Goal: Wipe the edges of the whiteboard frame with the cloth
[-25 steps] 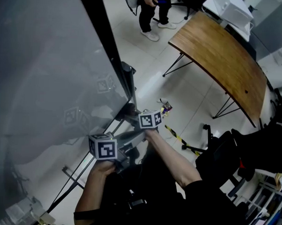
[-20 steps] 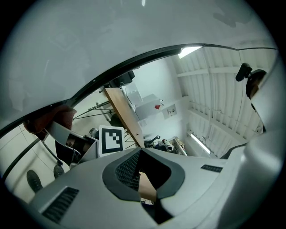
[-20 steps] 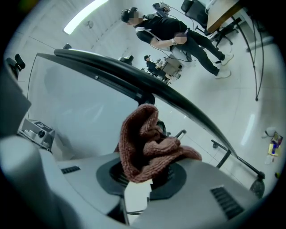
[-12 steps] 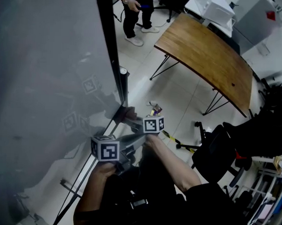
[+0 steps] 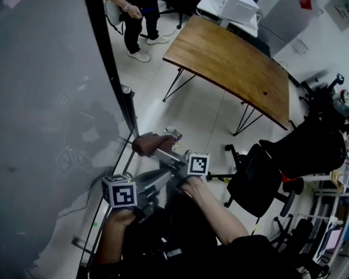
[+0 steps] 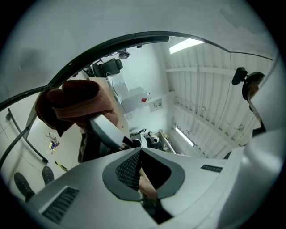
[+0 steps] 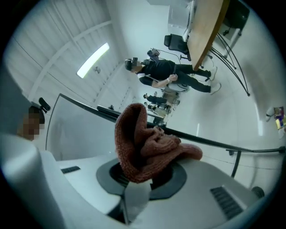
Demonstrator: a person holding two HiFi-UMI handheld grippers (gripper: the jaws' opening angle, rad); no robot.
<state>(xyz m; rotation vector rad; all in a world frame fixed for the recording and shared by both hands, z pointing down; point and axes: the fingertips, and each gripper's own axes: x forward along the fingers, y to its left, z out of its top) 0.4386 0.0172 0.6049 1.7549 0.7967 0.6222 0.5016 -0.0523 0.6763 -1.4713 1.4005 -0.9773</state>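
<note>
Head view steeply down from above; both gripper views close-in, forward — common ground: cloth (image 5: 151, 144), whiteboard frame (image 5: 113, 65).

Bright ceiling strip lights (image 7: 93, 60) flood the room evenly; the whiteboard (image 5: 44, 103) carries dim reflections; both gripper views bulge, corners black.

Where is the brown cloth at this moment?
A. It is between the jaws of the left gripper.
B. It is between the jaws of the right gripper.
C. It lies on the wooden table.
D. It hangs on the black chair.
B: the right gripper view shows the brown cloth bunched between the jaws of the right gripper, which are closed on it. The head view shows it at that gripper's tip, beside the whiteboard frame.
</note>
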